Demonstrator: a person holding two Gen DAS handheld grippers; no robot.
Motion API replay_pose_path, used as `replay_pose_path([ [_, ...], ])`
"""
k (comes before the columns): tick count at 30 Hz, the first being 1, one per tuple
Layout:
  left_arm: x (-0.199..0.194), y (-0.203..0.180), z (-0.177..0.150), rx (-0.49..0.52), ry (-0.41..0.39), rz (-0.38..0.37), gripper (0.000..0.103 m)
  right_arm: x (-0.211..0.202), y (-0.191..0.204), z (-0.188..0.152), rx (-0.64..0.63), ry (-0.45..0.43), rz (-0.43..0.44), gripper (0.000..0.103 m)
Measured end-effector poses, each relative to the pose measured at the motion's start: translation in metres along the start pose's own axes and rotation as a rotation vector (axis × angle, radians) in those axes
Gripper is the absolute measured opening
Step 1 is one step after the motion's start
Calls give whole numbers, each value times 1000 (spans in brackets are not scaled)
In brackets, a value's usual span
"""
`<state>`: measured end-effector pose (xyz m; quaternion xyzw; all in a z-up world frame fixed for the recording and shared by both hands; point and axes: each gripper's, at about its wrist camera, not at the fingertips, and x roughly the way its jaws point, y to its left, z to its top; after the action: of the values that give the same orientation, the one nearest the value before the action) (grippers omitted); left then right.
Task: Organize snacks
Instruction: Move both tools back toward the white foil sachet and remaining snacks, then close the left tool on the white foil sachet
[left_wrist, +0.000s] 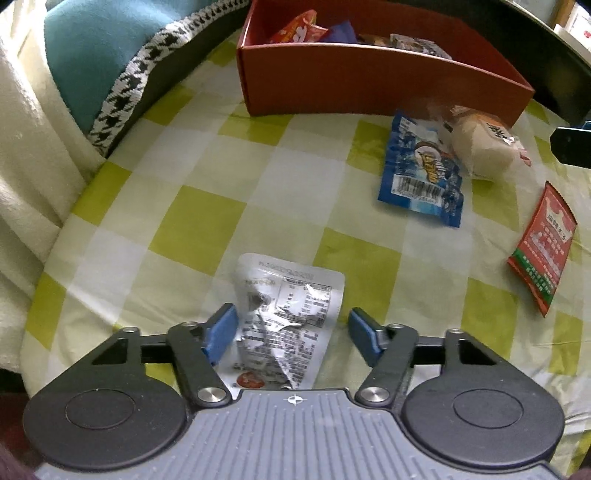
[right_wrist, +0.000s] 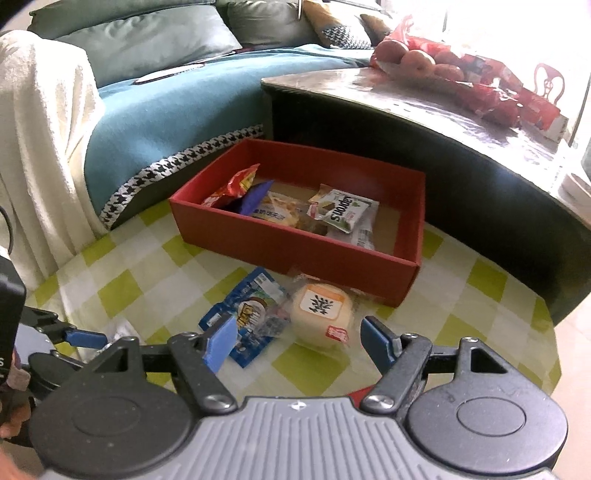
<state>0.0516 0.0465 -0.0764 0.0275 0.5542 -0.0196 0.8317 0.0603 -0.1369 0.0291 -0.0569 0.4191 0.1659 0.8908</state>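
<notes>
The left wrist view shows the left gripper (left_wrist: 290, 328) with a silver snack packet (left_wrist: 286, 317) between its blue pads near the front edge of the checked tablecloth (left_wrist: 229, 192) — one pad seems to touch the foil, the other stands apart, so it is not gripped. This view also shows a red sachet (left_wrist: 543, 249) near the right edge. The right wrist view shows the right gripper (right_wrist: 295, 341) with jaws released above a blue packet (right_wrist: 245, 317) and a wrapped bun (right_wrist: 321, 315), and looks into the red box (right_wrist: 295, 245) at the back edge — several snacks lie inside.
</notes>
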Motion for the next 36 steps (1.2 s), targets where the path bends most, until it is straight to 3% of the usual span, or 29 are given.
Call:
replay_pose_path([
  [9, -2, -5, 0, 0, -8, 9, 67, -6, 0, -12, -4, 12, -36, 75],
  [12, 0, -3, 0, -5, -4, -6, 75, -8, 2, -15, -8, 19, -44, 75],
  [15, 5, -2, -2, -3, 15, 12, 94, -10, 2, -18, -8, 22, -51, 75],
  [18, 8, 1, -1, -10, 24, -1, 96, -11, 2, -20, -8, 25, -54, 75],
  [21, 6, 0, -3, -5, 10, 3, 92, -12, 2, -20, -11, 24, -57, 75],
  [26, -3, -1, -5, -10, -17, 6, 65, -14, 5, -20, -19, 16, -64, 75],
  [36, -11, -10, -7, -3, -43, -11, 57, -17, 7, -23, -26, 19, -75, 75],
])
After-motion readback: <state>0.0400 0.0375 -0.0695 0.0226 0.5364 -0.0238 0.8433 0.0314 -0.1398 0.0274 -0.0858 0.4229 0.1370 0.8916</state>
